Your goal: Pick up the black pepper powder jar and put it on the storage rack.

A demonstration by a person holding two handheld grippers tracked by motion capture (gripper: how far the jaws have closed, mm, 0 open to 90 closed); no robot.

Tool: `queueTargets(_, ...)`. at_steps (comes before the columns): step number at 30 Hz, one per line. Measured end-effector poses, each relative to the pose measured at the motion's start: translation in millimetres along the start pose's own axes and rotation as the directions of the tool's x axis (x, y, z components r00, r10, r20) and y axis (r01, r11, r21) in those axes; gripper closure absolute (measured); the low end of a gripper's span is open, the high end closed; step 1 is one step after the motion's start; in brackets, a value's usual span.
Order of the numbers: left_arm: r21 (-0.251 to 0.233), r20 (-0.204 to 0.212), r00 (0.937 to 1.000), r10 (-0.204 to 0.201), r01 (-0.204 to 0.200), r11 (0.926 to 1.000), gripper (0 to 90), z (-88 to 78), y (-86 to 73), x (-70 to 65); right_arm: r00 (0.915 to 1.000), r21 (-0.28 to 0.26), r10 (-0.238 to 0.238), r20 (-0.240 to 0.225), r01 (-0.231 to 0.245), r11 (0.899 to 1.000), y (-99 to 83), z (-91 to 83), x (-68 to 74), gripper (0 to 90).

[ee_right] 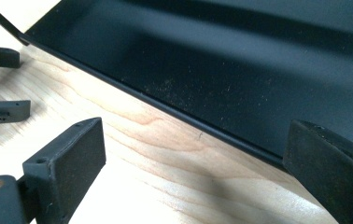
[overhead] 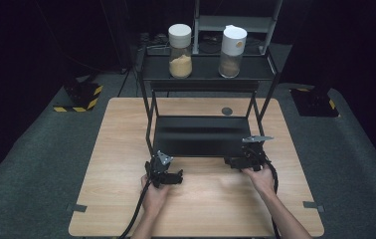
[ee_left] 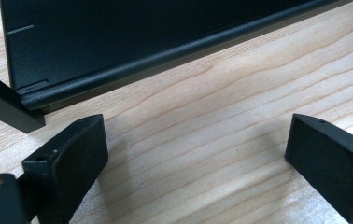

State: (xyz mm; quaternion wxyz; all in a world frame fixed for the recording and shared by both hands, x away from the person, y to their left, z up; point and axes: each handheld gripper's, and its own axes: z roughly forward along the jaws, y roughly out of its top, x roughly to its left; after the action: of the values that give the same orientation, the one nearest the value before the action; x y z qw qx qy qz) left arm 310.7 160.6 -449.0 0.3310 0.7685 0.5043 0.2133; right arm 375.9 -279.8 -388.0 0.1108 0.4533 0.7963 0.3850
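Note:
A black two-tier rack stands at the back of the wooden table (overhead: 126, 149). On its top shelf are a jar of yellowish powder (overhead: 180, 50) and a white-capped jar with brownish contents (overhead: 232, 45). My left gripper (overhead: 168, 174) (ee_left: 195, 154) rests low over the table just in front of the lower shelf's (overhead: 201, 134) left front corner. It is open, with bare wood between its jaws. My right gripper (overhead: 238, 162) (ee_right: 193, 158) sits at the shelf's right front corner, also open and holding nothing. One of its jaws overlaps the shelf's front lip (ee_right: 174, 112). The left gripper's fingers (ee_right: 2, 112) appear at the far left of the right gripper view.
A small dark disc (overhead: 227, 111) lies on the table behind the rack. The rack's thin legs (overhead: 149, 124) rise at the corners; one leg (ee_left: 6, 107) is close to my left jaw. Yellow-and-black striped stands (overhead: 79, 97) sit on the floor beyond the table.

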Motion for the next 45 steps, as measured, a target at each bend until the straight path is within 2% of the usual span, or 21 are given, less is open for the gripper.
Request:
queueTargets(13, 0.0, 0.0, 1.0, 0.0, 0.0, 1.0, 5.6, 0.0, 0.0, 0.0, 0.9999, 0.017, 0.013, 0.002, -0.013, 1.0, -10.3, 9.2, 0.1, 5.1)
queueTargets(21, 0.0, 0.0, 1.0, 0.0, 0.0, 1.0, 5.6, 0.0, 0.0, -0.1, 0.9992, 0.035, 0.039, 0.006, -0.039, 0.999, -19.5, 15.6, -2.0, 5.1)
queueTargets(26, 0.0, 0.0, 1.0, 0.0, 0.0, 1.0, 5.6, 0.0, 0.0, -0.1, 0.9992, 0.043, 0.035, 0.017, -0.036, 0.998, -23.8, 17.6, 0.5, 5.2)
queueTargets(29, 0.0, 0.0, 1.0, -0.001, 0.001, 1.0, 5.6, 0.0, 0.0, -0.2, 0.9994, 0.046, 0.022, 0.027, -0.024, 0.999, -27.4, 19.4, 4.2, 5.2)
queueTargets(35, 0.0, -0.001, 1.0, -0.001, 0.001, 1.0, 5.6, 0.0, 0.0, -0.2, 0.9981, 0.076, -0.036, 0.05, 0.032, 0.997, -32.8, 25.8, 14.4, 4.8)
queueTargets(39, 0.0, -0.001, 1.0, -0.001, 0.001, 1.0, 5.6, 0.0, 0.0, -0.3, 0.9962, 0.055, -0.051, 0.07, 0.047, 0.997, -40.5, 25.4, 20.7, 5.0)
queueTargets(43, 0.0, -0.001, 1.0, -0.001, 0.001, 1.0, 5.6, 0.0, 0.0, -0.3, 0.9904, 0.028, -0.085, 0.109, 0.082, 0.996, -51.7, 26.4, 30.9, 5.7)
queueTargets(45, 0.0, -0.001, 1.0, -0.001, 0.001, 1.0, 5.7, -0.1, -0.1, -0.4, 0.9813, 0.01, -0.131, 0.141, 0.131, 0.991, -60.8, 28.5, 39.1, 5.7)
